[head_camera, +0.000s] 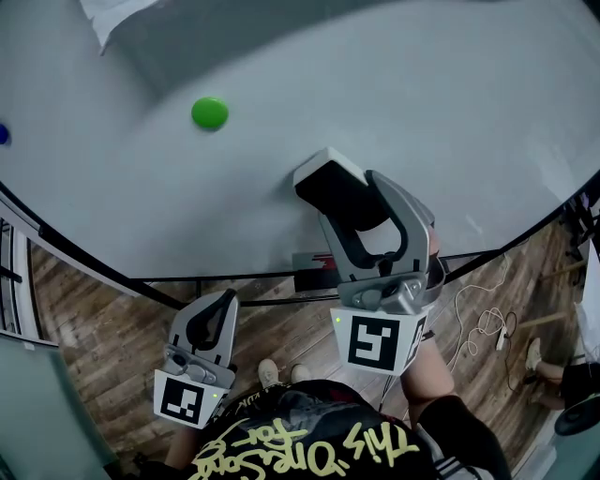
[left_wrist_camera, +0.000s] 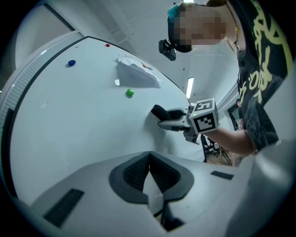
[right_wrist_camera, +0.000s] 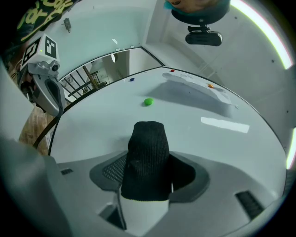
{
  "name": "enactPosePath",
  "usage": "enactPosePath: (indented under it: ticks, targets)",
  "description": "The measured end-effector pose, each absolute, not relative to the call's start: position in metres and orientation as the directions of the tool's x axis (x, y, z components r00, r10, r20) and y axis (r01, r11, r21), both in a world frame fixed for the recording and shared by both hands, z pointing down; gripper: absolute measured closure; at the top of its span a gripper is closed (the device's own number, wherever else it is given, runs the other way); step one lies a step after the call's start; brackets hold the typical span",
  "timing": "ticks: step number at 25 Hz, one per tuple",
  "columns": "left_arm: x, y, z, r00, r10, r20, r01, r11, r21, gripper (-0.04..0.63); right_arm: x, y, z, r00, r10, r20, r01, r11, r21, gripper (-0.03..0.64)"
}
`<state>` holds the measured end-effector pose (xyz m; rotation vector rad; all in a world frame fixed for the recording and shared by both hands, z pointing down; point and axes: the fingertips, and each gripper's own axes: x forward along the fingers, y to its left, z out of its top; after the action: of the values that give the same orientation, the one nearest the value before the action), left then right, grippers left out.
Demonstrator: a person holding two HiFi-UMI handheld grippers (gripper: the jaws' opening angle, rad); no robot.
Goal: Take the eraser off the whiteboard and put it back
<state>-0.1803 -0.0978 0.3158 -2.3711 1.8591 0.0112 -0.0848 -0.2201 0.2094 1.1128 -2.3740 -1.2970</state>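
Counting one whiteboard (head_camera: 422,84), one eraser (right_wrist_camera: 148,152), one paper sheet (head_camera: 103,19), two grippers: left gripper (left_wrist_camera: 149,159), right gripper (head_camera: 352,211). Four magnets are showing: green (head_camera: 209,113), blue (left_wrist_camera: 71,63), red (left_wrist_camera: 107,45), orange (right_wrist_camera: 210,85).

My eraser (right_wrist_camera: 147,157) is black felt on a white body. The whiteboard (head_camera: 422,94) is pale grey-white, black-rimmed, with a green magnet (head_camera: 209,112) and a blue magnet (head_camera: 3,133). My right tongs (head_camera: 345,192) and left tongs (head_camera: 214,314) are grey, black-padded, with black-and-white square markers.
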Motion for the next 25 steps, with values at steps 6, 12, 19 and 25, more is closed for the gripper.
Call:
enactPosePath:
  ticks: [6, 12, 19, 25]
  targets:
    - [-0.1837, -0.0978, 0.3149, 0.237, -0.968, -0.084, -0.969, -0.229, -0.098, 0.588, -0.0874, -0.2229, 0.2111, -0.693, -0.705, -0.151, -0.507, 0.327, 0.798, 0.354]
    - [-0.1855, -0.0984, 0.3161, 0.236, -0.969, -0.075, -0.969, -0.229, -0.097, 0.588, -0.09, -0.2261, 0.2098, -0.692, -0.706, -0.152, -0.509, 0.328, 0.796, 0.354]
    - [-0.1866, -0.1017, 0.3146, 0.239, -0.968, -0.076, -0.968, -0.231, -0.099, 0.588, -0.0906, -0.2281, 0.2103, -0.691, -0.706, -0.153, -0.51, 0.327, 0.796, 0.354]
    - [-0.1862, -0.1028, 0.3141, 0.242, -0.967, -0.078, -0.967, -0.234, -0.099, 0.588, -0.0916, -0.2278, 0.2107, -0.695, -0.703, -0.152, -0.508, 0.331, 0.795, 0.354]
